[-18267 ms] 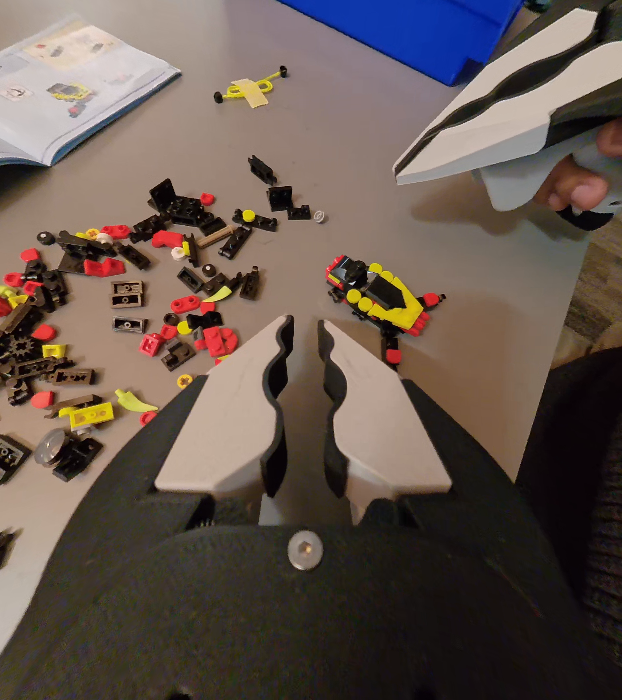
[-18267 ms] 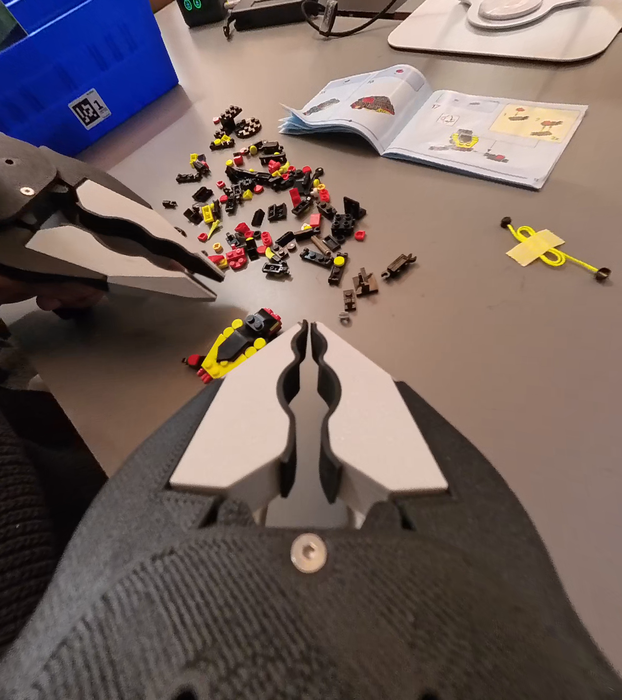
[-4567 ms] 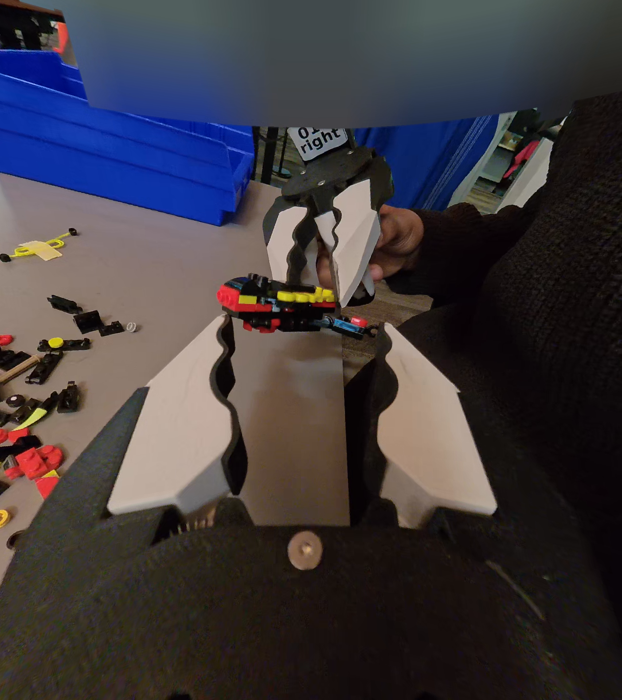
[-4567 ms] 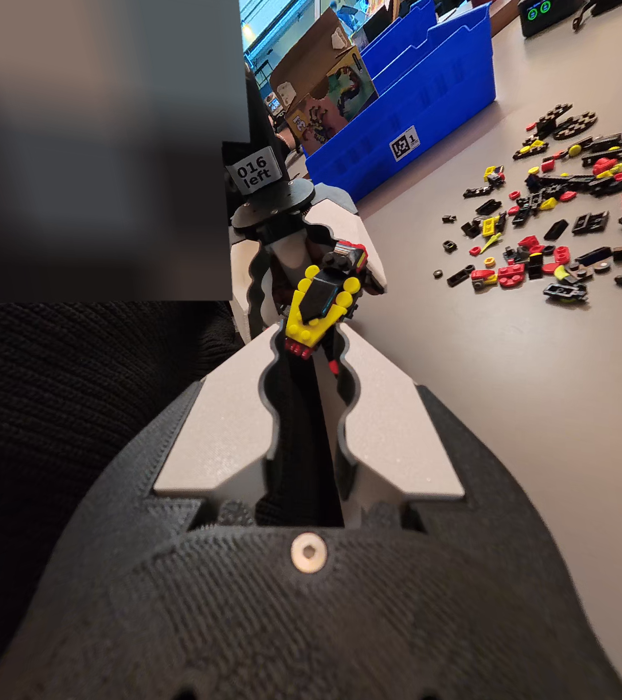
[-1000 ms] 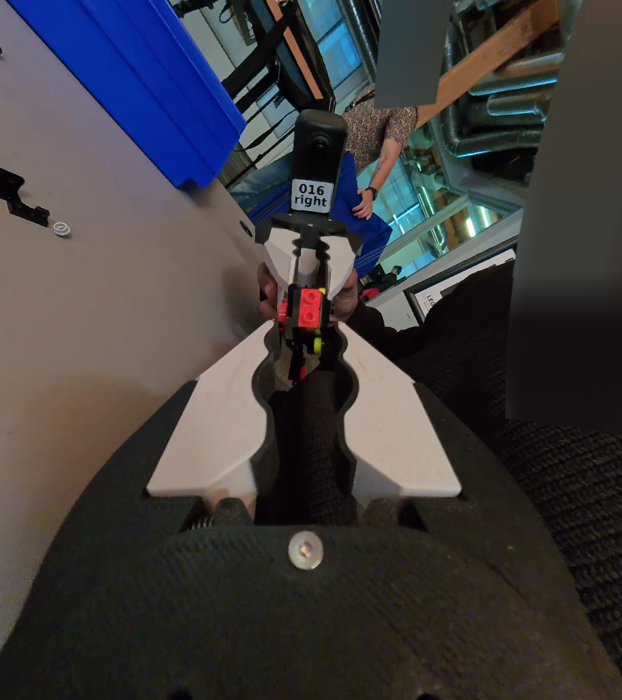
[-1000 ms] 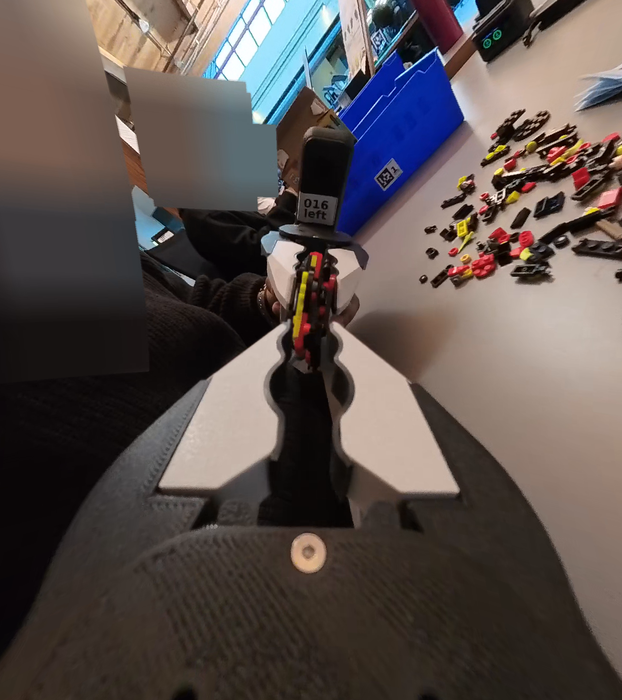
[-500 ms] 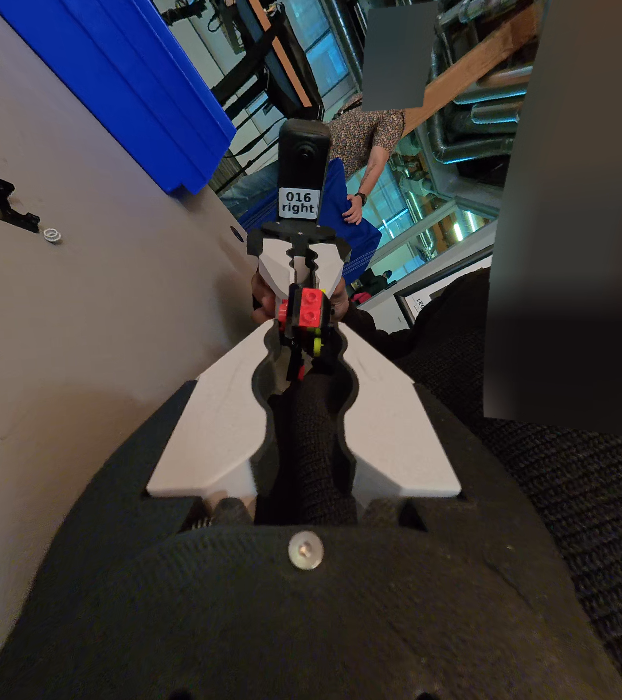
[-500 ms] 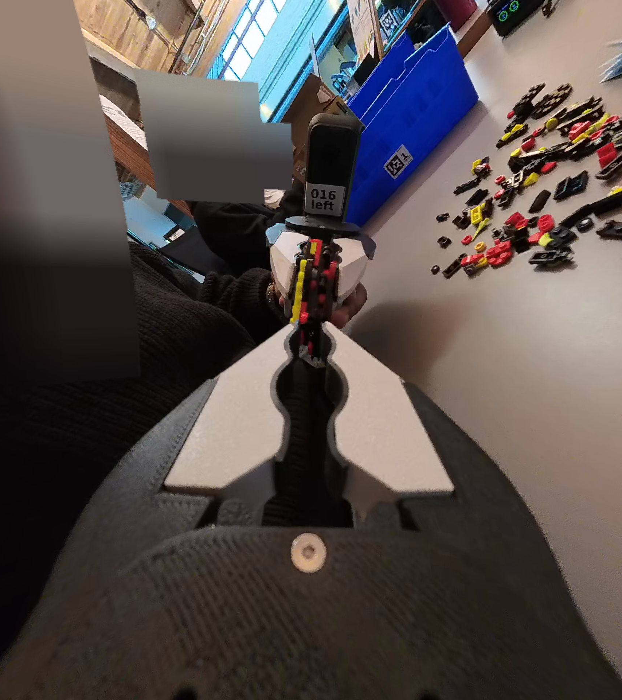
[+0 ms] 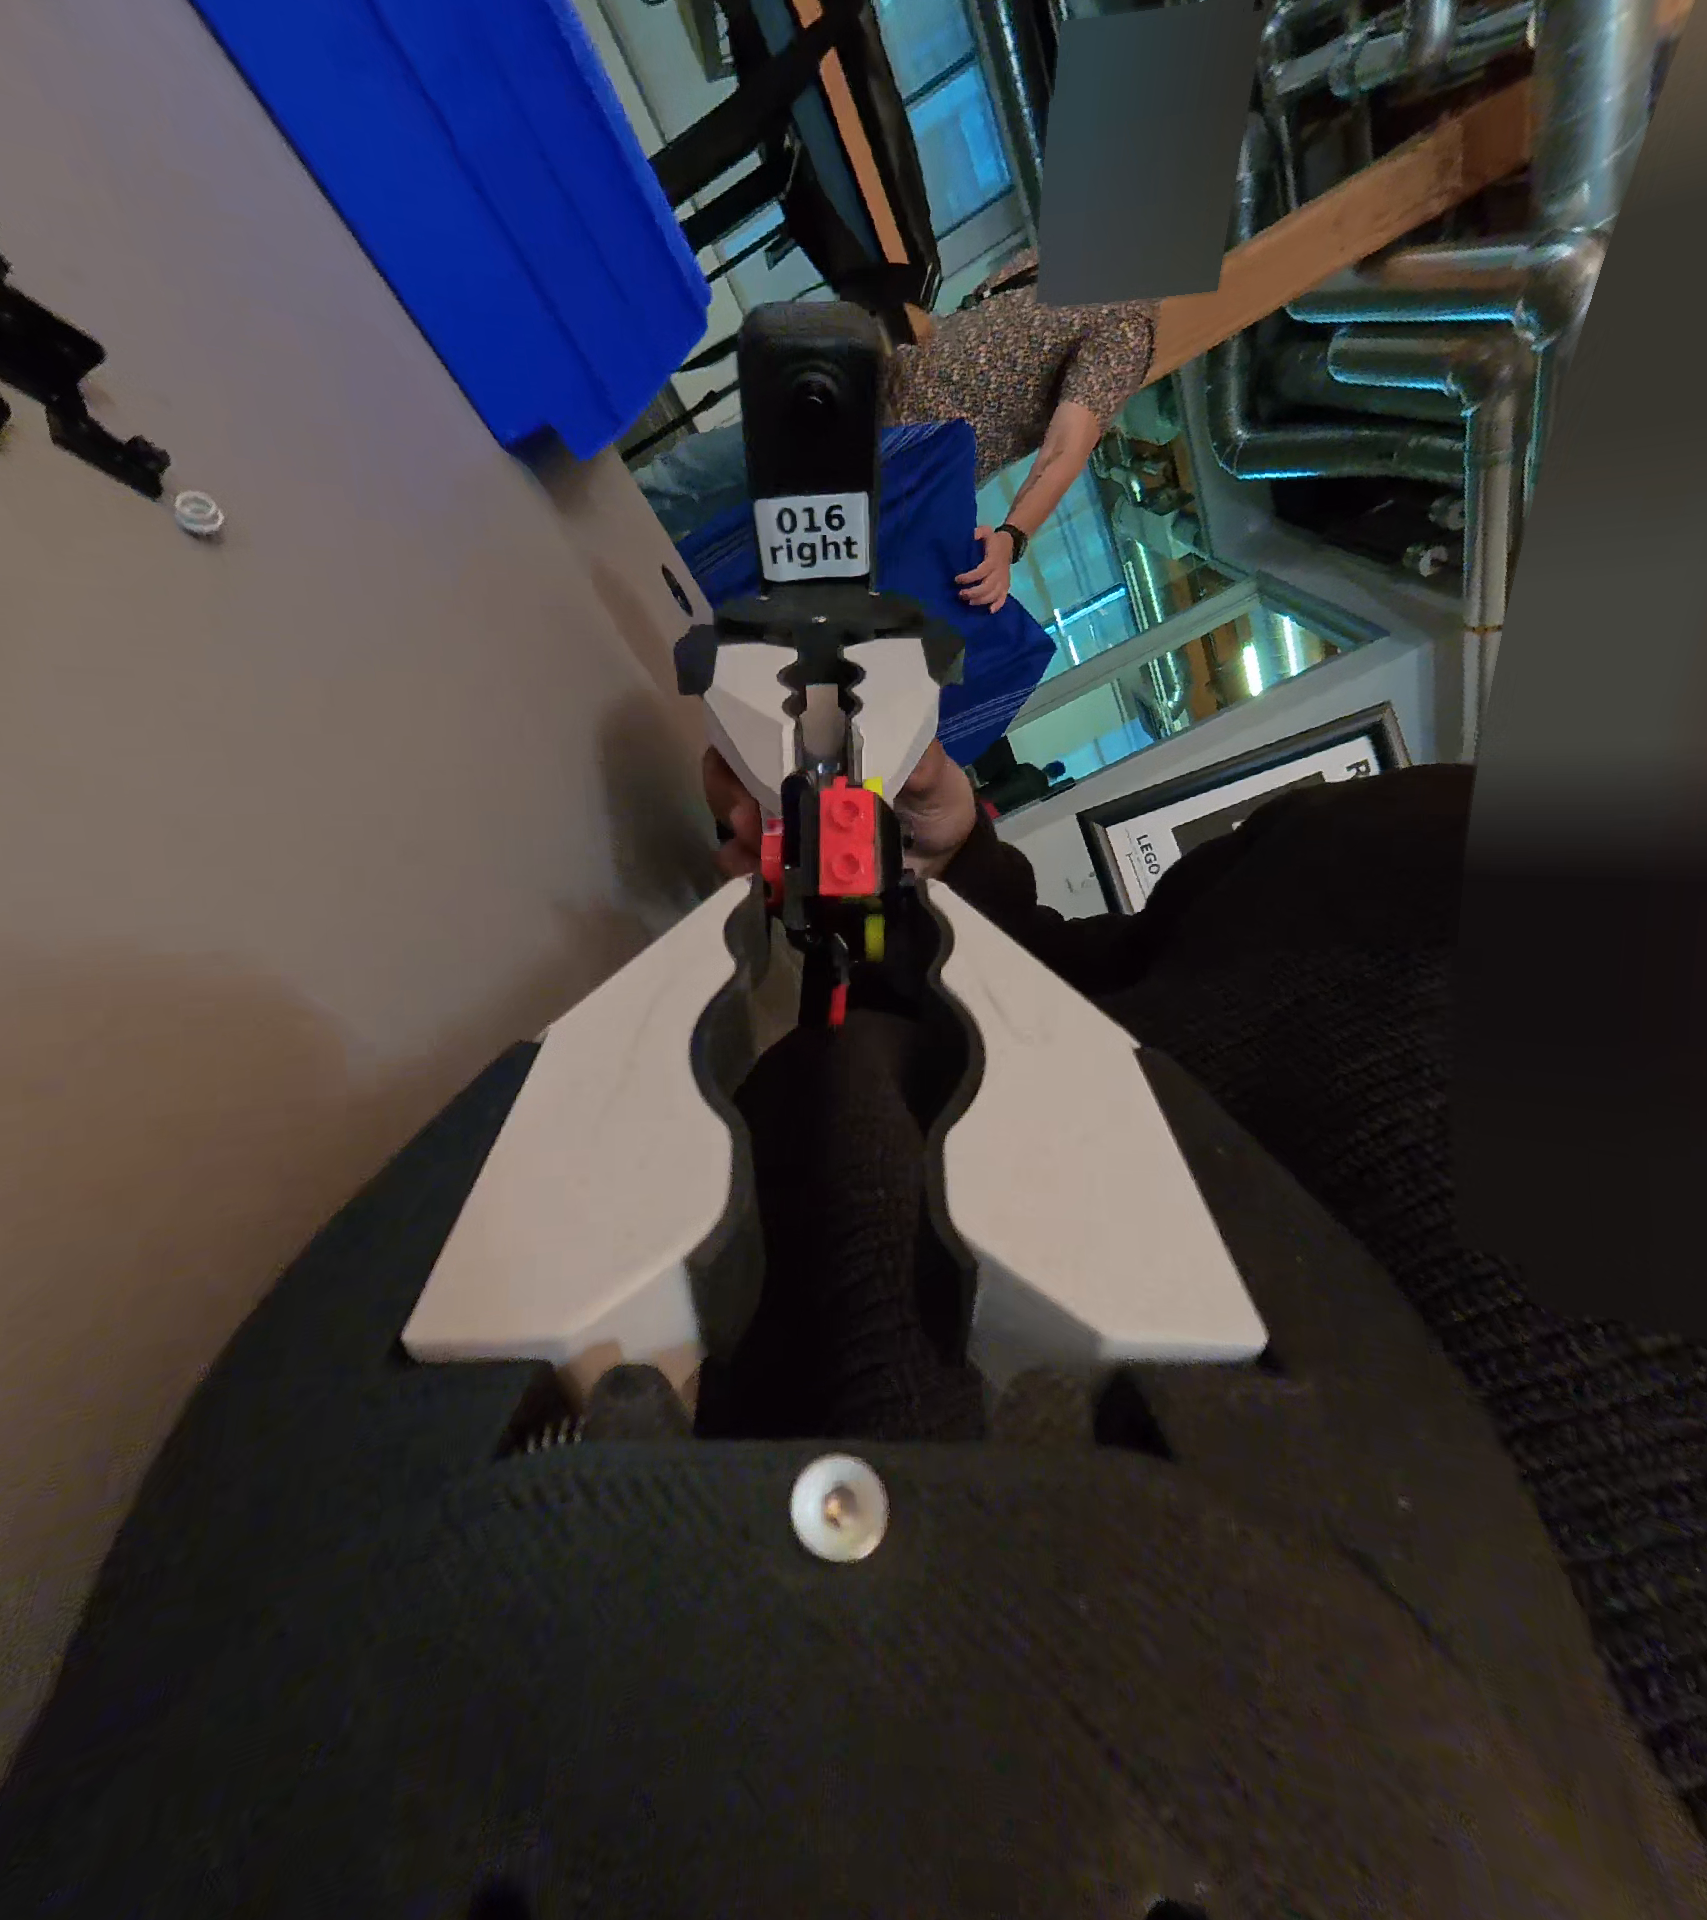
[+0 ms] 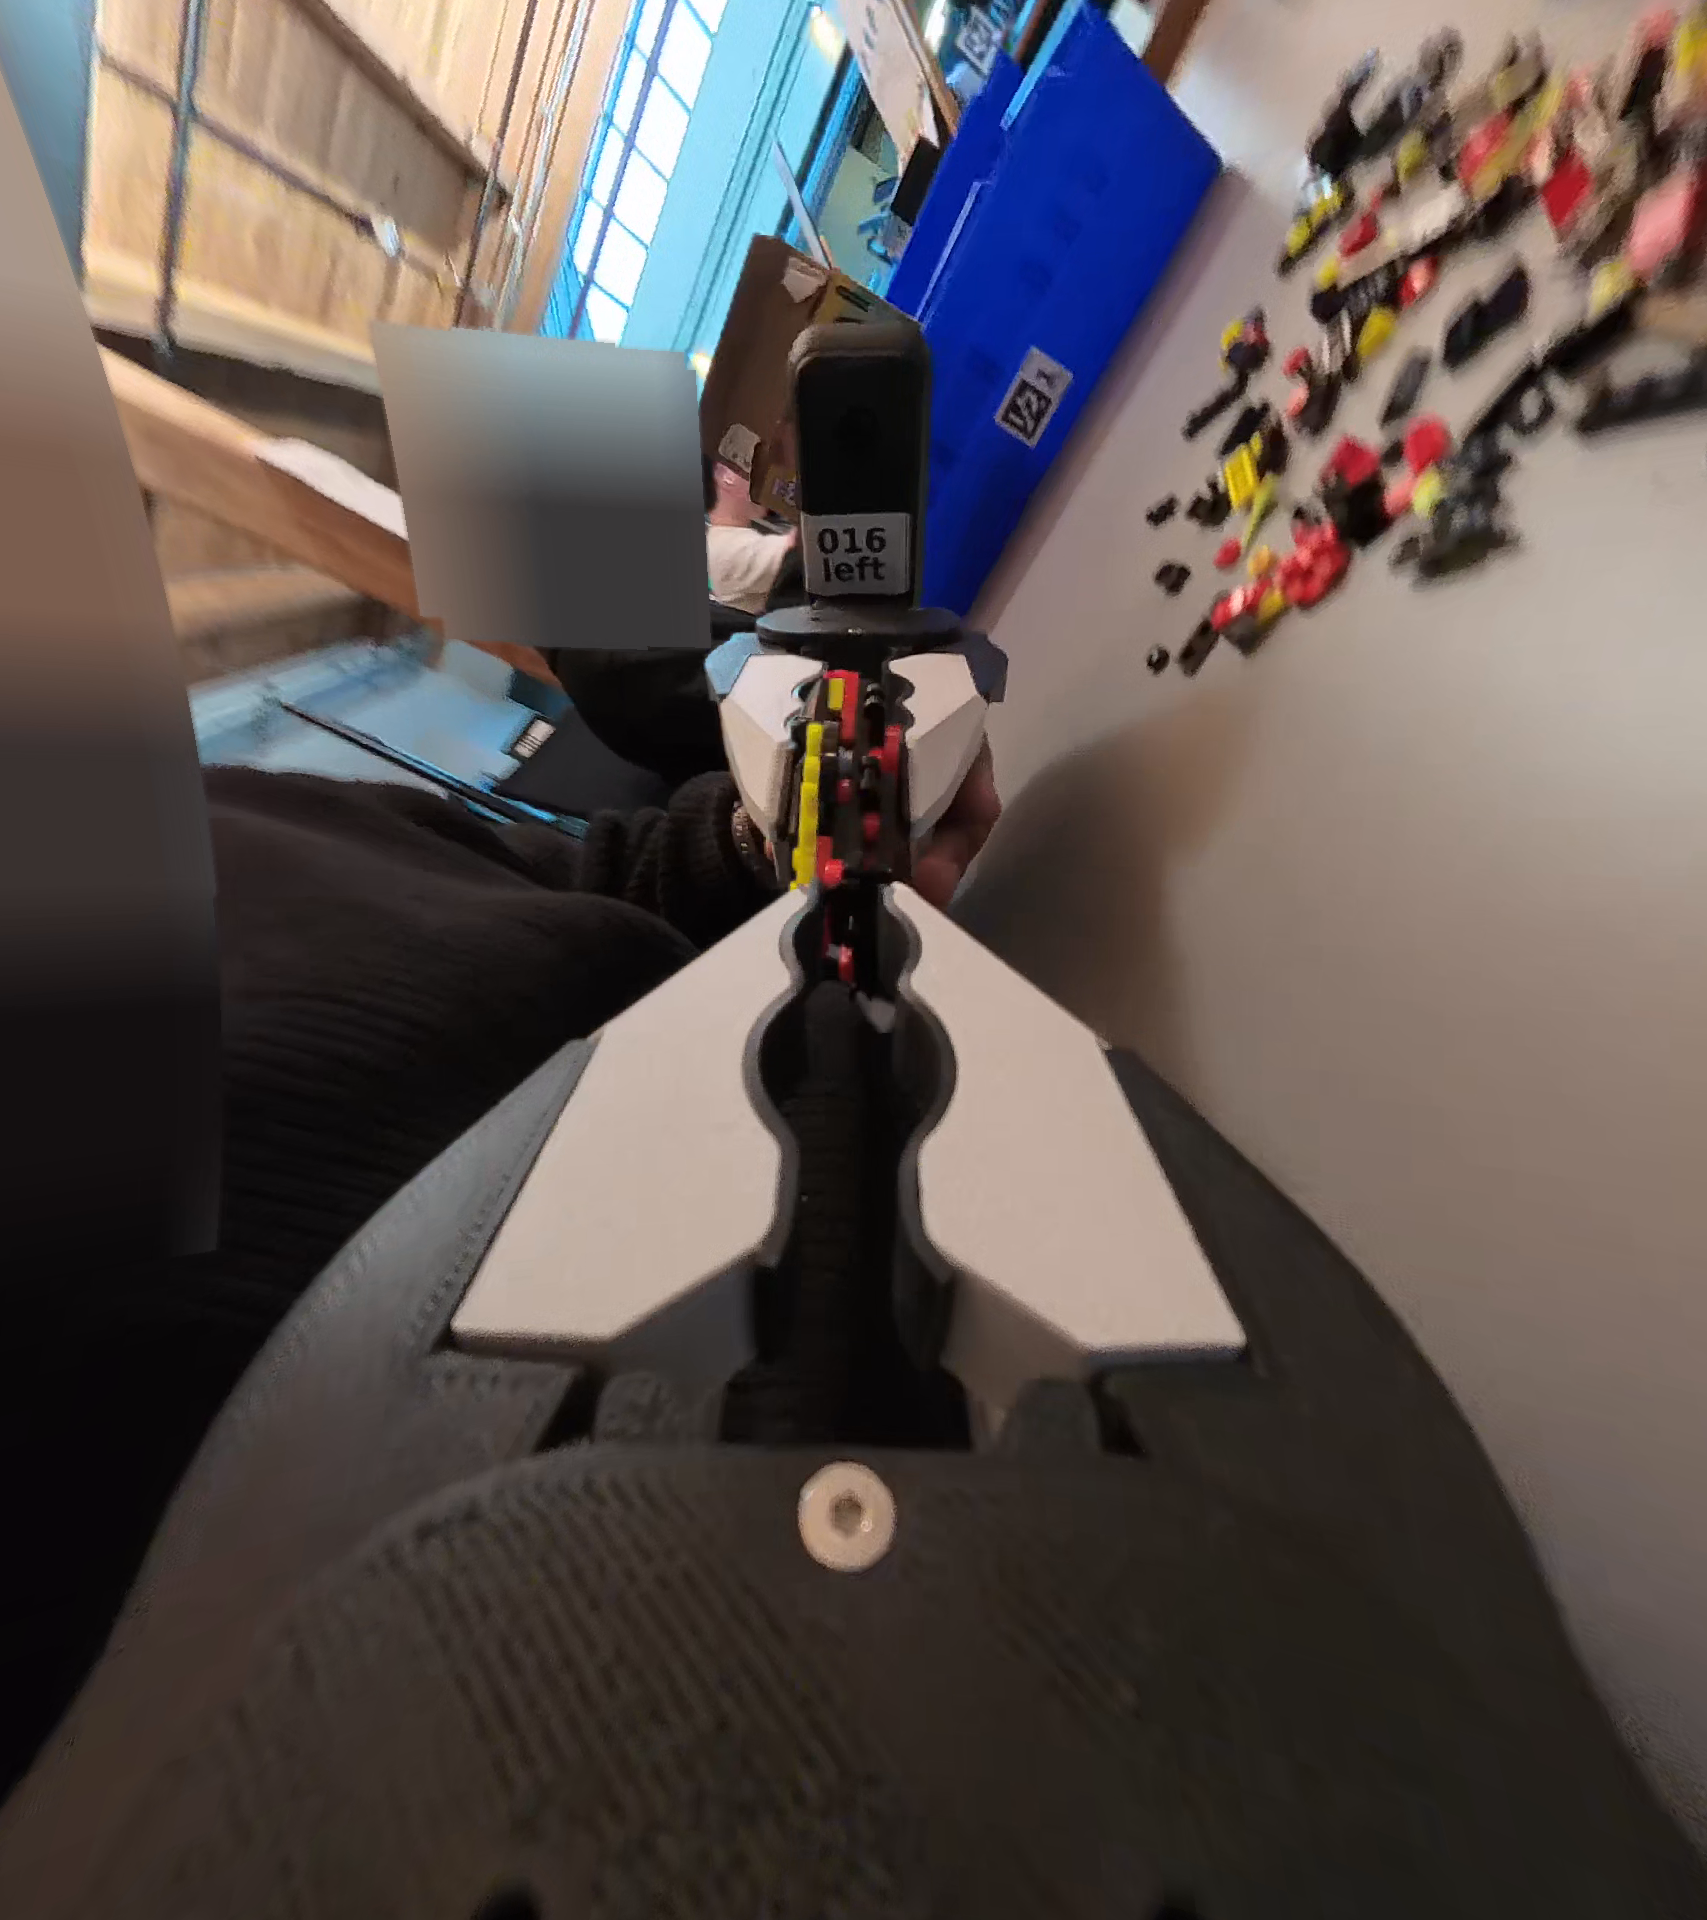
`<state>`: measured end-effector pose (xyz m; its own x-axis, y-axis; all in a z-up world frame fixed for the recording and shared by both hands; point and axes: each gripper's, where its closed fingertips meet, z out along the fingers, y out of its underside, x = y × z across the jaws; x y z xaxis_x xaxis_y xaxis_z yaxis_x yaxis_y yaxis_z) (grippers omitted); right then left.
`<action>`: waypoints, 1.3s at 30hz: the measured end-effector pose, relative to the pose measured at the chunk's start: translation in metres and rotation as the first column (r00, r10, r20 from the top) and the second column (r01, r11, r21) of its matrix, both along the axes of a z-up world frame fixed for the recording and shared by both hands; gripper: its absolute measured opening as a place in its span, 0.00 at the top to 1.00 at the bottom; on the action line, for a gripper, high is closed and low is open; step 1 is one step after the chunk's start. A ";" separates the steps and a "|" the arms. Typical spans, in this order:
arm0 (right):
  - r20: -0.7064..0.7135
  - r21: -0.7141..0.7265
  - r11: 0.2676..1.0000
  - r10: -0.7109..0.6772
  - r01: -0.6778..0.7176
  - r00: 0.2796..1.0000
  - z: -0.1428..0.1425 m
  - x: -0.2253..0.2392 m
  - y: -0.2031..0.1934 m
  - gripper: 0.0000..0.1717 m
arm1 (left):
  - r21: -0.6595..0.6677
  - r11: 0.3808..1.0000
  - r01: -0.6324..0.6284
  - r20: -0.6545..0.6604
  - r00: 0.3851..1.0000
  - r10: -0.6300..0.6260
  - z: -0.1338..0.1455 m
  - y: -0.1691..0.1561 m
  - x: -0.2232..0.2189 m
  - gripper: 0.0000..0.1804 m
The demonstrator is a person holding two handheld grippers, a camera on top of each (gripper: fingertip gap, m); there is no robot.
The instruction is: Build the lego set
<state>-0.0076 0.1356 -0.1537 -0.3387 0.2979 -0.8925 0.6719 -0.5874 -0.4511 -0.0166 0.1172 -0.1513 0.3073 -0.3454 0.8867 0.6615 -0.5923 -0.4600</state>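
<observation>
Left gripper point(image 9: 833, 894): you hold it raised off the grey table point(image 9: 205, 831), rolled so the tabletop runs up the left of its view, pointing straight at the other tool. Its fingers are clamped on the wide end of the brick model point(image 9: 844, 852), red two-stud face toward the camera.
Left hand point(image 10: 963, 821): wrapped round the handle behind the white fingers, black knit sleeve point(image 10: 413, 987) trailing back.
Brick model: black, red and yellow, off the table, bridging the two tools tip to tip.
Right gripper point(image 10: 844, 914): nose to nose with the left one, level with it. Its tips pinch the thin black-and-red tail of the model.
Right hand point(image 9: 922, 821): fingers curled round the grip below the white fingers.
Surroundings: blue bin point(image 9: 475, 208) at the table's far edge; loose bricks point(image 10: 1451, 343) scattered on the table, blurred, well apart from both tools.
Change, long span: the model lay on the table near the loose bricks and both tools were bare; now you carry it between them.
Change, last second: the right tips have narrowed onto the tail; the left grip is as before. Both views have tilted a little further.
</observation>
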 end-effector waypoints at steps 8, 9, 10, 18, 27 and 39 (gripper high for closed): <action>0.168 -0.241 0.970 0.014 0.028 0.986 -0.013 -0.004 0.004 0.95 | -0.109 0.993 0.036 0.049 0.998 -0.030 -0.015 -0.001 0.002 0.87; 0.171 -0.260 0.965 0.016 0.030 0.985 -0.013 -0.005 0.004 0.94 | -0.123 0.992 0.033 0.069 0.997 -0.025 -0.016 -0.001 0.001 0.87; 0.170 -0.269 0.963 0.018 0.029 0.985 -0.012 -0.005 0.005 0.92 | -0.130 0.991 0.032 0.091 0.996 -0.020 -0.016 0.000 0.000 0.87; 0.123 -0.255 0.966 -0.017 0.048 0.992 -0.006 -0.007 0.013 0.89 | -0.168 0.986 0.004 0.232 0.972 0.036 -0.015 0.001 -0.012 0.87; 0.081 -0.114 0.992 -0.047 0.056 0.996 -0.007 -0.006 0.016 0.90 | -0.180 0.983 -0.035 0.369 0.924 0.101 -0.012 0.003 -0.027 0.88; 0.069 -0.026 0.999 -0.035 0.037 0.997 -0.012 -0.006 0.009 0.91 | -0.187 0.981 -0.043 0.387 0.915 0.114 -0.013 0.002 -0.030 0.88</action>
<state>-0.0134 0.1447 -0.1655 -0.2662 0.2846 -0.9209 0.6785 -0.6233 -0.3887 -0.0468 0.1194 -0.1645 -0.0601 -0.1672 0.9841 0.8153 -0.5771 -0.0483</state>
